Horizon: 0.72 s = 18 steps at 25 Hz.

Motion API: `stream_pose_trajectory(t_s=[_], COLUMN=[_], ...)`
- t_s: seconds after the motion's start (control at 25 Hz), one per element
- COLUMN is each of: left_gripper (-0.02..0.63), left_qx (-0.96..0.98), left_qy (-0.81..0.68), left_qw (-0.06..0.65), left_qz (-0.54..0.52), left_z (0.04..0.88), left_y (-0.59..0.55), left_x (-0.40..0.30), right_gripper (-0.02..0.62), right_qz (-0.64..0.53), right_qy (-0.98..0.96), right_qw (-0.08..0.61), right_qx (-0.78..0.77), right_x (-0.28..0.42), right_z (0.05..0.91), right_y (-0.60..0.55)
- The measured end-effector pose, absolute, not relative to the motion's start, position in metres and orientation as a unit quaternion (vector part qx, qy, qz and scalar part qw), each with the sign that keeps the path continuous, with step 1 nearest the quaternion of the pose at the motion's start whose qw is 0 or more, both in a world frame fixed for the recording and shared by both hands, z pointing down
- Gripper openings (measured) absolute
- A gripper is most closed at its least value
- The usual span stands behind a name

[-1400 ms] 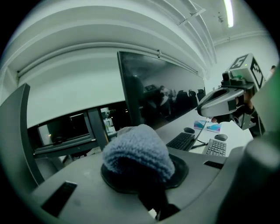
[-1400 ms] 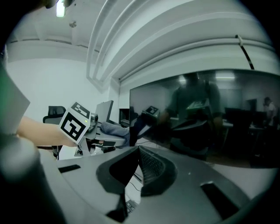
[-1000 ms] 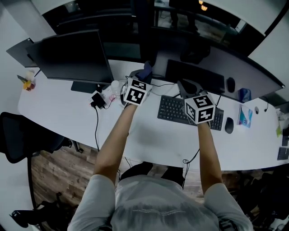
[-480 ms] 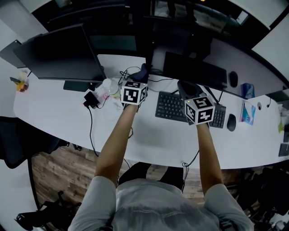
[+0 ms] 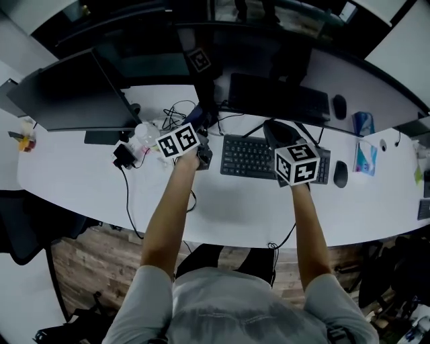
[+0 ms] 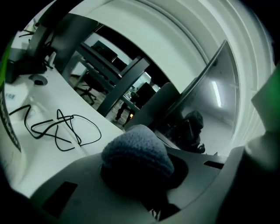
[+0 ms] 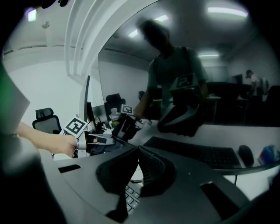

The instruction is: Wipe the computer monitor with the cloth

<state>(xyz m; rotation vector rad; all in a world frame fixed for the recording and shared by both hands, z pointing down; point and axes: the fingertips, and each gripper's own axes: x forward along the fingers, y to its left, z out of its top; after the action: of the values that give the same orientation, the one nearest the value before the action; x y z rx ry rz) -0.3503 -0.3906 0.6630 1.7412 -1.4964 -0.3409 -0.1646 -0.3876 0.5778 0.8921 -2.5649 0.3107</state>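
The left tool (image 6: 139, 174) is clenched on a grey-blue cloth (image 6: 135, 151) that bulges past its tips. It hangs above the white table (image 5: 222, 201), near the left edge of the dark monitor (image 5: 279, 97). The right tool (image 7: 138, 151) is pinched together on nothing, over the keyboard (image 5: 245, 156). Tangled cables (image 6: 57, 127) lie on the table, with wooden floor (image 5: 74, 255) below. Whether the cloth touches the screen cannot be told.

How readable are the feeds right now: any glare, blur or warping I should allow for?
Head view: dim, fisheye bends the white desk. Left gripper view: tilted, green blur at edges, blue-grey fuzzy cloth fairly sharp. Right gripper view: dark monitor screen mirrors ceiling lights and the person.
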Motion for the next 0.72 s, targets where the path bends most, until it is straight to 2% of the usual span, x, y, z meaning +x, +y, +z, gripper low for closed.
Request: stream_pose_trajectory(t_s=[0.32,0.72], left_gripper=[0.057,0.057], left_qx=[0.662,0.704], left_qy=[-0.562,-0.503], left_qw=[0.447,0.464], left_qz=[-0.215,-0.190], left_z=[0.661,0.655], left_y=[-0.390,-0.402], left_x=[-0.333,-0.255], right_gripper=[0.002,0.002], right_qz=[0.123,0.120], right_qy=[-0.913,-0.901], right_qw=[0.193,0.189], right_qx=[0.338,0.373], right_x=[-0.136,-0.089], right_z=[0.574,0.565], right_y=[-0.392,-0.397])
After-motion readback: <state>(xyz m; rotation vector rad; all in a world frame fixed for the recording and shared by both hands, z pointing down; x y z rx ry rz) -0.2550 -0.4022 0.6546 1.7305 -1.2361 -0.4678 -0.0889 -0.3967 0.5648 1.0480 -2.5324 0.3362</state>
